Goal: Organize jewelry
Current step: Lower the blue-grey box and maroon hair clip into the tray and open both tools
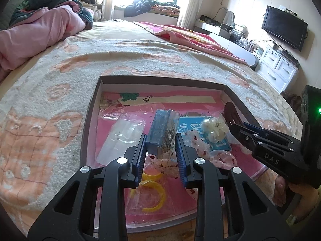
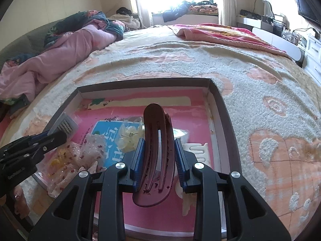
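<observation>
Right wrist view: right gripper clamped on maroon hair clip above tray right edge | left gripper pinching boxed jewelry packet mid-tray | advice: lower each level onto bare lining, release separately, avoid loose bags.

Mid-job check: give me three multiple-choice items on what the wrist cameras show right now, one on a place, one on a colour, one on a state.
1. Where does the tray sit?
A. On the bed blanket
B. On the white dresser
C. On the floor

2. What colour are the bangles in the clear bag?
A. Green
B. Yellow
C. Black

3. What is the right gripper doing?
A. Open above nothing
B. Shut on a maroon hair clip
C. Shut on the bangles

Key: 1 A, the blanket surrounds the tray on every side. 2 B, yellow rings show under the left gripper. 3 B, the maroon hair clip stands between its pads.
</observation>
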Motion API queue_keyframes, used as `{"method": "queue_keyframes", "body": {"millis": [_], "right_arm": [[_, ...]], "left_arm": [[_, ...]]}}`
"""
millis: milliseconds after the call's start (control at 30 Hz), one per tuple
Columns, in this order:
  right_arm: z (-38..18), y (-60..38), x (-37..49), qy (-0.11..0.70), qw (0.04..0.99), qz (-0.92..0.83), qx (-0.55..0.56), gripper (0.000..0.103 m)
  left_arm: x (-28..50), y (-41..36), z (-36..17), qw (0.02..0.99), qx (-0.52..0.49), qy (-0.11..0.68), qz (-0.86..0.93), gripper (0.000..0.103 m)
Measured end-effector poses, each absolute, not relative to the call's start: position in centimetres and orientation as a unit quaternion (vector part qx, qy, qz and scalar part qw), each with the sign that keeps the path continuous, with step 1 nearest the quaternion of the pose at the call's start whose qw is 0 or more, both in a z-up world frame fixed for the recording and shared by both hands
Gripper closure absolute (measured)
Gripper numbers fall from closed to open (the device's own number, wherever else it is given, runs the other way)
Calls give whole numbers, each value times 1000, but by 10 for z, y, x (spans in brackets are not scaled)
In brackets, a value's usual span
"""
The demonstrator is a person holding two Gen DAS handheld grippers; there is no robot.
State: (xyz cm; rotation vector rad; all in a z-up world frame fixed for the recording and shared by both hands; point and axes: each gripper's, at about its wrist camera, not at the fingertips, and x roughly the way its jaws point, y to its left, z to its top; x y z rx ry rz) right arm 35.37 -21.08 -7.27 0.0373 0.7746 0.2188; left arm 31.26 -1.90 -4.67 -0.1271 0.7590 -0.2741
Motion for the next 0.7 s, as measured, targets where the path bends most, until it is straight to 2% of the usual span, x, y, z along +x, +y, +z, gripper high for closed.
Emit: {"method": "queue_keyframes", "body": {"millis": [133, 200, 367, 500, 567, 667, 700], "right_arm": [[-68, -215, 346, 366, 924, 111, 27, 73], [-65, -216, 339, 361, 925, 114, 25, 63], [-59, -222, 317, 341, 932, 118, 26, 51], [-54, -227, 301, 325, 937, 123, 28, 36], [-52, -228, 294, 318, 940, 125, 25, 31], [-51, -231, 283, 312, 942, 124, 19, 26], [-51, -232, 280, 311, 942, 124, 19, 24]], "left_arm": [[313, -20, -51, 916, -59, 373, -133, 82], [313, -20, -53, 916, -59, 375, -132, 82], [313, -18, -57, 914, -62, 380, -125, 82], [311, -17, -57, 915, -63, 380, -118, 67], [310, -18, -57, 916, -60, 379, -116, 64], [305, -20, -55, 918, -57, 376, -111, 42], [304, -20, -55, 919, -59, 375, -111, 41]]}}
